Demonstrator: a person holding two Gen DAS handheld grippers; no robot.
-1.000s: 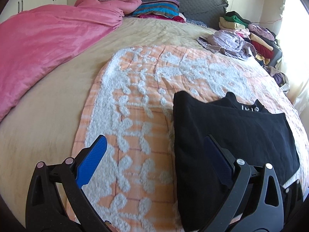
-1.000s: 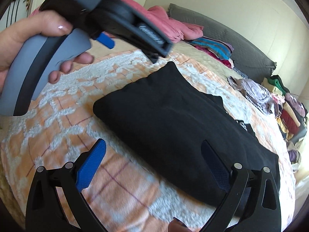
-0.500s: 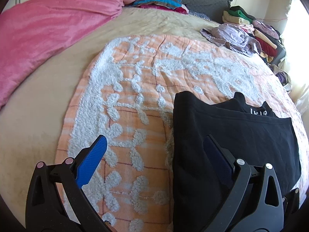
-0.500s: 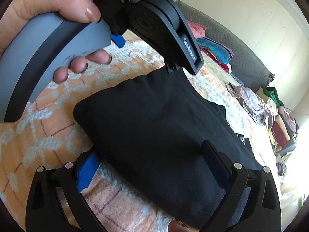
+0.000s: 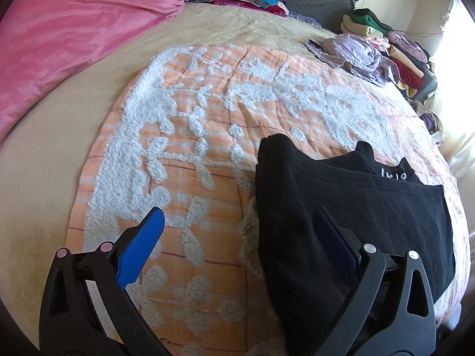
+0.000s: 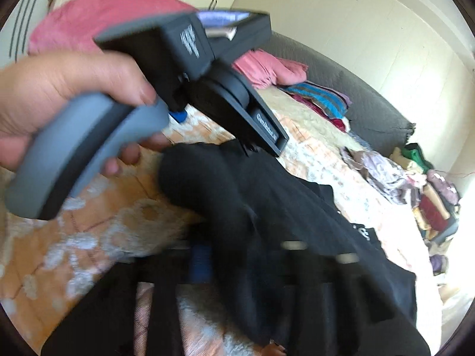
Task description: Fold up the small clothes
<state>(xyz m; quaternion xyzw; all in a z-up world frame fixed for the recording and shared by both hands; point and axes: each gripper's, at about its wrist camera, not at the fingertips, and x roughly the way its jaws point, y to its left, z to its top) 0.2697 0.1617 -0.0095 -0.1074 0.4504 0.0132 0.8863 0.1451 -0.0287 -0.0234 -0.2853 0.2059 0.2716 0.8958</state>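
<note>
White, partly hidden lettering on black garment (image 5: 341,207) collar

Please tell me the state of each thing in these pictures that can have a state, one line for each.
Black knit garment: partly folded, flat on blanket.
Orange tufted blanket: spread flat.
Pink duvet: bunched.
Lilac clothes: crumpled heap.
Left gripper: open, straddling the garment's edge.
Right gripper: jaws just closing, pinching the garment; blurred.

Folded garment (image 5: 341,204) on patterned blanket (image 5: 190,136); clothes pile (image 5: 383,50) behind, at bed's far-right edge.
</note>
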